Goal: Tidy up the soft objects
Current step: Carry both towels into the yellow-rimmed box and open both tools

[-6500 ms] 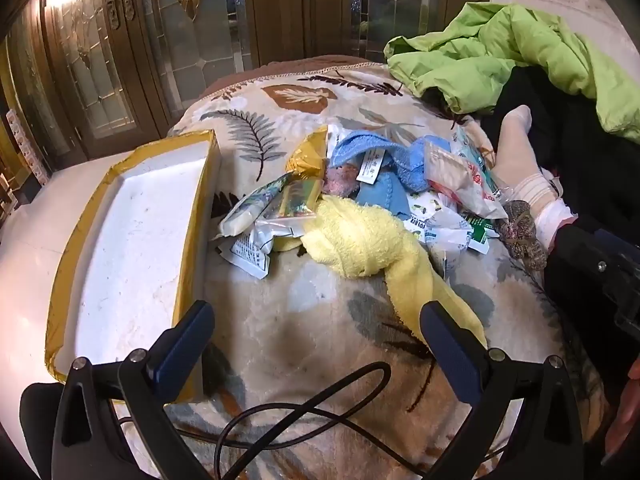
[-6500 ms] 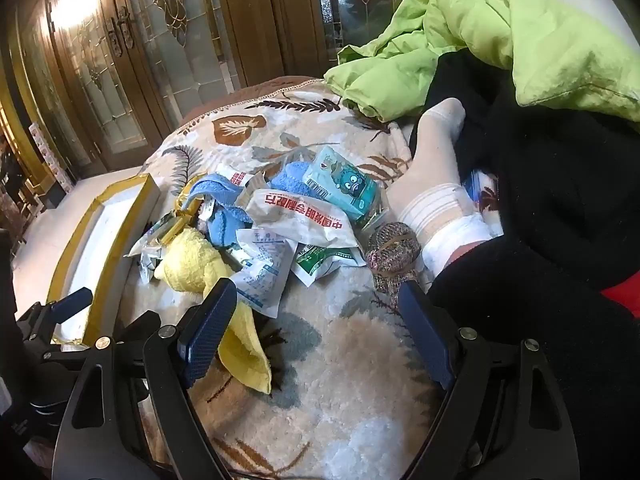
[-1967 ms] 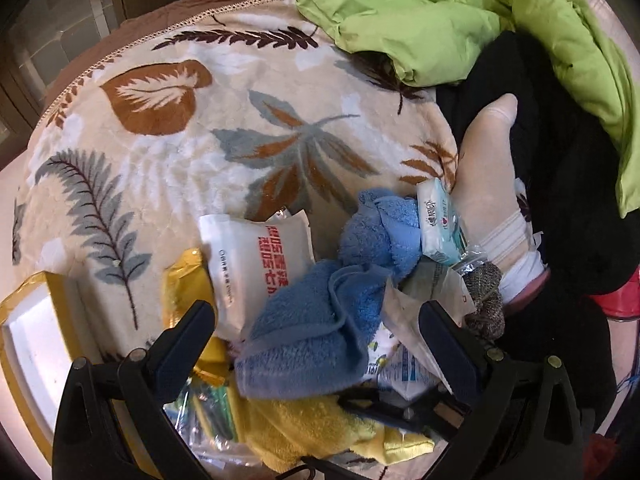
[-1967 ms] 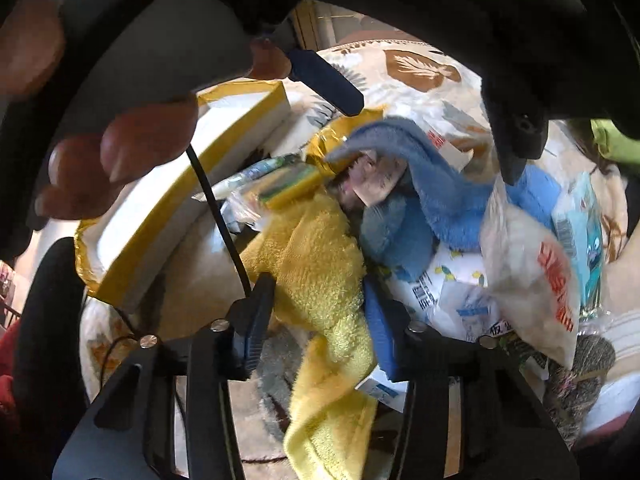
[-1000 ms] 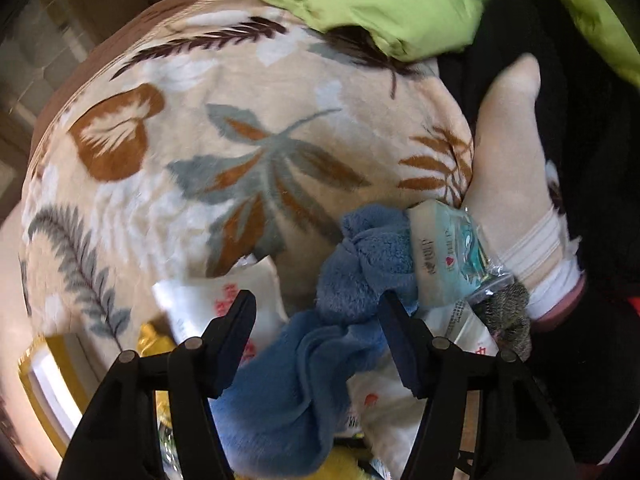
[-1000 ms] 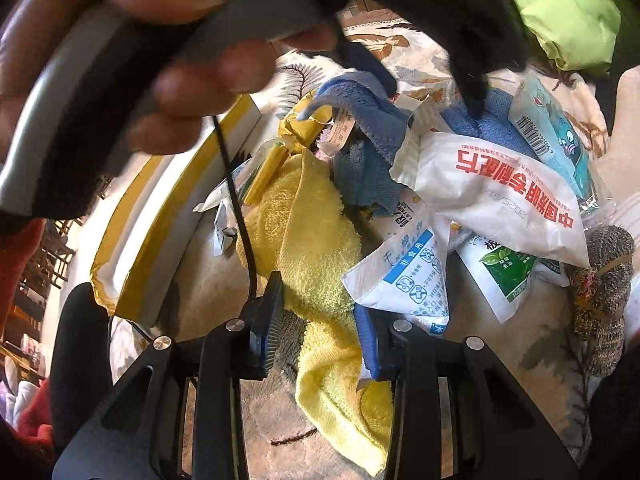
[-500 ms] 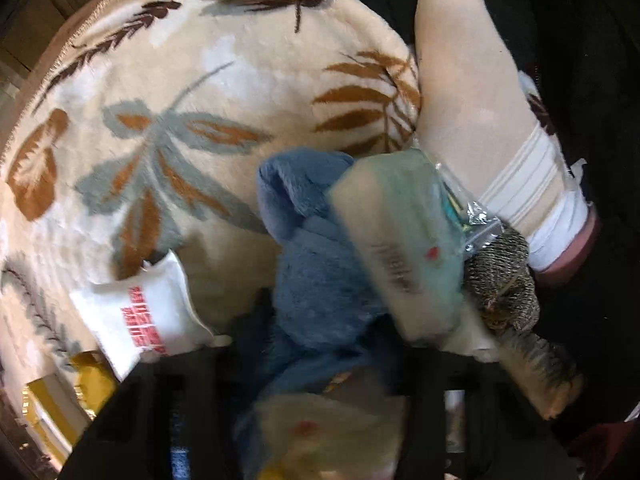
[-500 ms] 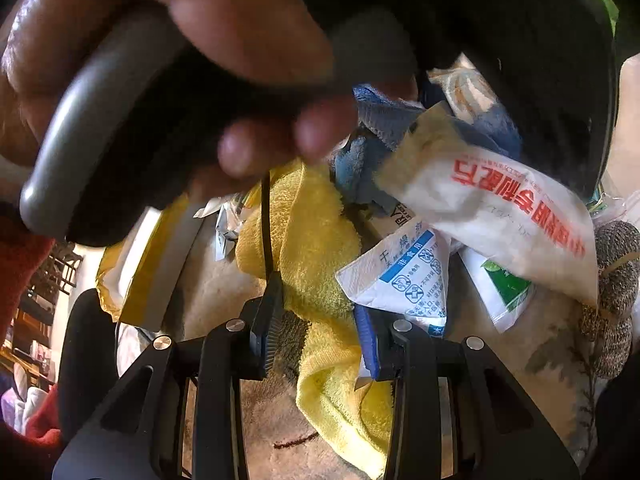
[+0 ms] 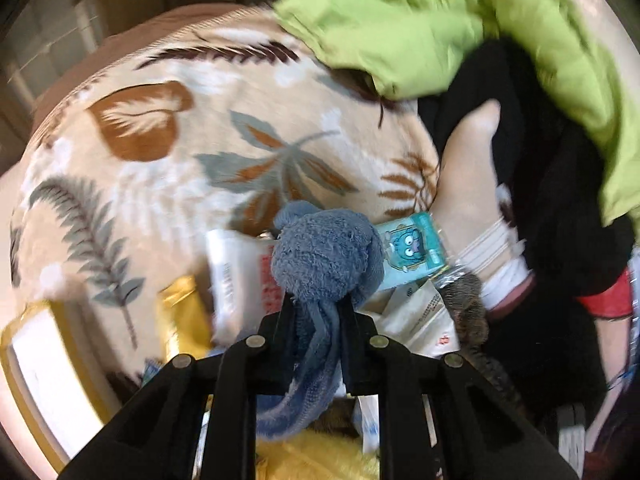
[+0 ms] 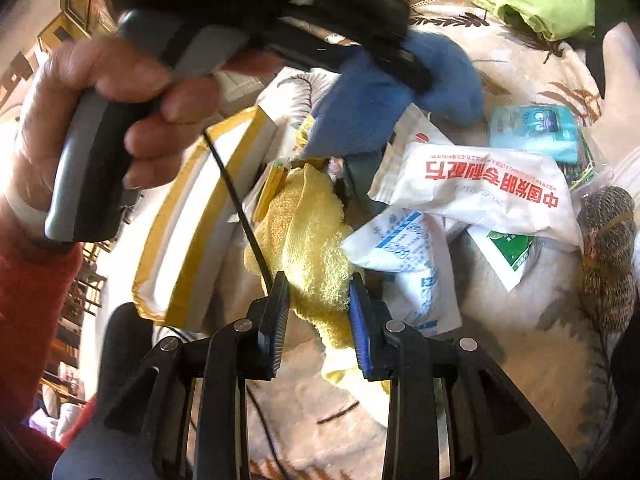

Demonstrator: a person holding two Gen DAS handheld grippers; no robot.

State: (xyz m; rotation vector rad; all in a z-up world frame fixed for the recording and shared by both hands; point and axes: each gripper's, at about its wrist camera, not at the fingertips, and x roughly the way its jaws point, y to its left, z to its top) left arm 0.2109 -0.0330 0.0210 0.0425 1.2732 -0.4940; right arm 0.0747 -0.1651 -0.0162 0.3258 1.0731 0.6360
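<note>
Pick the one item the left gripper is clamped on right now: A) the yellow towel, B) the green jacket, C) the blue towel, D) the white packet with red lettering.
C: the left gripper has its fingers closed on the blue towel, which bunches above them and hangs below.

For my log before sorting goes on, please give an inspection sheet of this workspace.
Surface: leaf-print blanket.
Job's things: blue towel, yellow towel.
Clutter: white packets, teal tissue pack, yellow-edged tray, brown knitted item.
Grippers: left gripper shut on blue towel; right gripper shut on yellow towel.
Cables: black cable near tray.
Surroundings: green jacket, socked foot.
</note>
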